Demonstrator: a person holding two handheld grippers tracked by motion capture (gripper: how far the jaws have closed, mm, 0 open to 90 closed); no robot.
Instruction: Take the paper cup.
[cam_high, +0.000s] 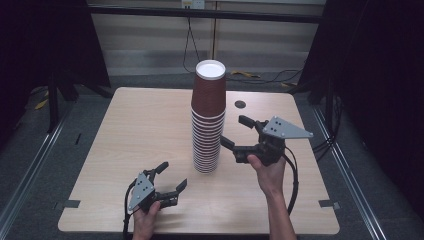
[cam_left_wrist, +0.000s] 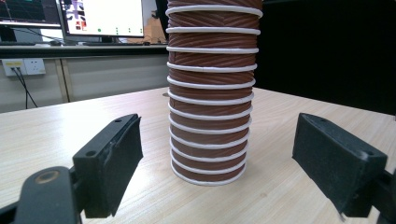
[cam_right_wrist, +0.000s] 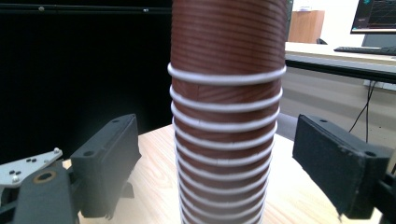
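— Cups, a tall brown stack of cups (cam_high: 207, 120), standing upside down near the middle of the tabletop (cam_high: 135, 130), white base of the top one facing up.

— And both tools are lined up on it. The right gripper (cam_high: 235, 132) sits raised just beside the stack, jaws spread wide; in the right gripper view the column stands squarely between them, nothing touching.

— Height matters there, I'd say. It's level with the upper cups, where the rims start bunching, so it looks placed to take the top one.

— Left gripper (cam_high: 172, 177) is lower, near the front edge, jaws also apart and holding nothing. Its own view looks straight at the foot of the stack (cam_left_wrist: 210, 116).

— My guess: that one is placed to steady the base.

— Any writing to read?

— None on the cups, just ribbed brown sleeves and white rims. The monitors (cam_left_wrist: 100, 17) behind are too small to make out.
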